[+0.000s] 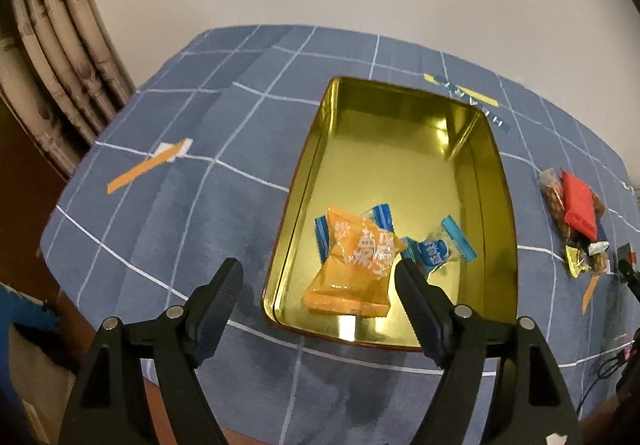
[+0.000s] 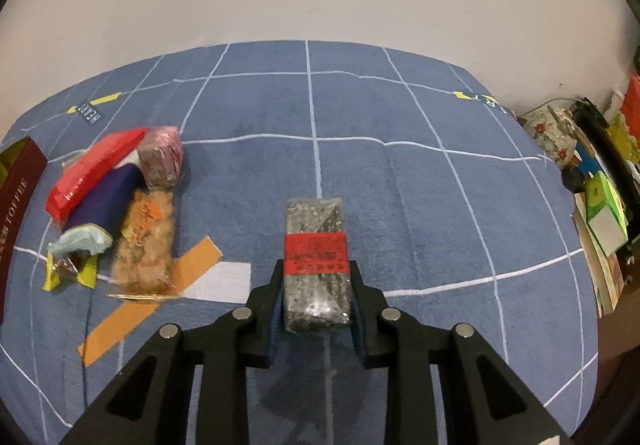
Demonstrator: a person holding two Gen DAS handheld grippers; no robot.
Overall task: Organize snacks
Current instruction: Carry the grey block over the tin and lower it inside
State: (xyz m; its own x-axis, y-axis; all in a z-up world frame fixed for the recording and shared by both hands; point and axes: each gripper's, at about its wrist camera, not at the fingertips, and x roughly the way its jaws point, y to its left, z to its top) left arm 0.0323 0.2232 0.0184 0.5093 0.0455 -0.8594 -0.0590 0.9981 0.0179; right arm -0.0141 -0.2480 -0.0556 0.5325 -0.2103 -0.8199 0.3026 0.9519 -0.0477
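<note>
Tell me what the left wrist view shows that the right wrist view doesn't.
Only the left wrist view shows the inside of the gold tin, holding an orange snack packet and blue-wrapped candies, with the left gripper open above them, and a curtain.

Only the right wrist view shows the right gripper, jaws shut on a dark speckled snack bar with a red band, and shelf clutter.

Both show the blue grid tablecloth and the loose snack pile with the red packet.

The tin [image 1: 404,173] is glossy gold metal. The orange packet [image 1: 352,269] is shiny plastic. The tablecloth [image 2: 400,197] looks matt, woven.
</note>
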